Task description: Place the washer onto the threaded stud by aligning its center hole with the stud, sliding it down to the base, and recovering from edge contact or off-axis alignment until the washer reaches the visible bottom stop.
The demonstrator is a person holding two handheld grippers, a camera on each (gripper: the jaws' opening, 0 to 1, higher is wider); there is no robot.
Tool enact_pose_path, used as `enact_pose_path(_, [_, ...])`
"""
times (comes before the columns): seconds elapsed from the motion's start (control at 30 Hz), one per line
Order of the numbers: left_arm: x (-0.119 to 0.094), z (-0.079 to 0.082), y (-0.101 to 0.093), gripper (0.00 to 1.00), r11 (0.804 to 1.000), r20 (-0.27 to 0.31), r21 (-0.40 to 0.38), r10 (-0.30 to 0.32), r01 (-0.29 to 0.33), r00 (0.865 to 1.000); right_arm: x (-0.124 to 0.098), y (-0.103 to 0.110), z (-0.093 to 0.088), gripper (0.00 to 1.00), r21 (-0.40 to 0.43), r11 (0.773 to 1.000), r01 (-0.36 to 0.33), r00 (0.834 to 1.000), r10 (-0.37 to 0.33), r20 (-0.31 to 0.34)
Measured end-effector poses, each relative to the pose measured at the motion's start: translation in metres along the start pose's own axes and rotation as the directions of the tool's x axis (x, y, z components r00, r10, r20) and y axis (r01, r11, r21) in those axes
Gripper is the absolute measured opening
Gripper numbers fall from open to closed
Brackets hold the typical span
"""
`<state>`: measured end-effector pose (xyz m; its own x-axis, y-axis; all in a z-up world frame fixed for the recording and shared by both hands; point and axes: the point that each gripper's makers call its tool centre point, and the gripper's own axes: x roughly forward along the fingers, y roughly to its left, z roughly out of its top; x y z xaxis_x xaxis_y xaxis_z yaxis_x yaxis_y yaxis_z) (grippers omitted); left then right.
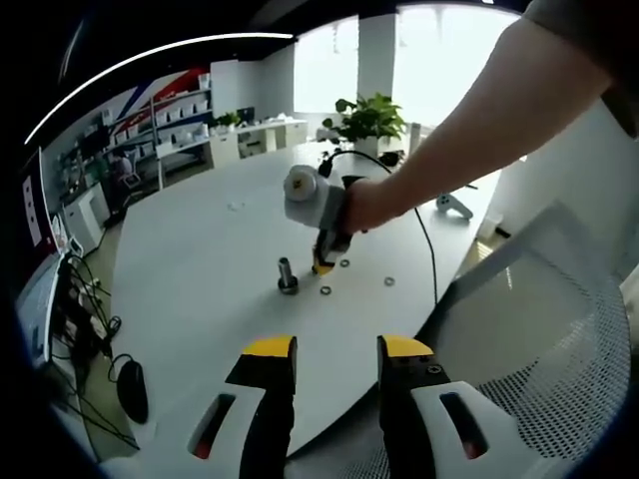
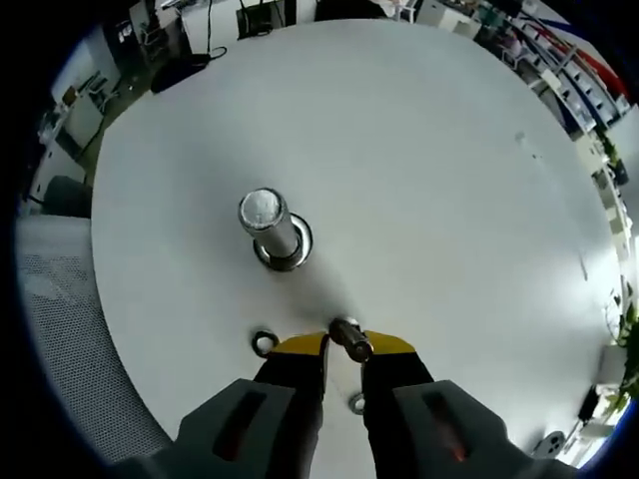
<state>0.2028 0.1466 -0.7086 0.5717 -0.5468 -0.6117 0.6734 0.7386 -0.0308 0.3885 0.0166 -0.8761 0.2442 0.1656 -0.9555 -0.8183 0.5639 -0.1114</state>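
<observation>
Right gripper view: my right gripper pinches a washer edge-on between its tips, down at the table, near the stud | spare washers alongside | left gripper open, holding nothing, well back | washer looks thin, stiff, light, slick metal; best held by the rim, hole clear.

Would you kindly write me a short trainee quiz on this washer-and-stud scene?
1. True or false: a washer already sits on the stud.
2. The right hand-held gripper holds: A) a washer B) a cable C) nothing.
3. Which hand-held gripper hangs open, away from the stud?

Key: 1 false, the shank looks bare; 2 A; 3 the left. Loose washers lie on the table.
</observation>
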Motion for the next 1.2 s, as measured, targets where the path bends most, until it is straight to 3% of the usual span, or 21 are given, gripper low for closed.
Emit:
enact_pose_path(0.33, [0.0,-0.001,0.0,0.3,1.0,-0.004,0.0,0.001,-0.001,1.0,-0.016,-0.007,-0.017,0.19,0.007,1.0,0.012,1.0,-0.012,0.01])
enact_pose_path(0.6, [0.0,-0.001,0.0,0.3,1.0,-0.006,0.009,0.003,-0.003,1.0,-0.034,-0.01,-0.056,0.22,0.067,0.998,0.019,1.0,-0.018,-0.008])
enact_pose_path(0.87, [0.0,-0.001,-0.001,0.3,1.0,-0.007,0.017,0.003,-0.002,1.0,-0.04,0.016,-0.096,0.25,0.05,0.998,-0.03,0.998,0.032,-0.045])
enact_pose_path(1.2, [-0.001,-0.001,-0.001,0.3,1.0,-0.009,0.028,0.008,-0.007,1.0,-0.041,0.041,-0.114,0.28,0.006,0.997,-0.076,0.995,0.077,-0.056])
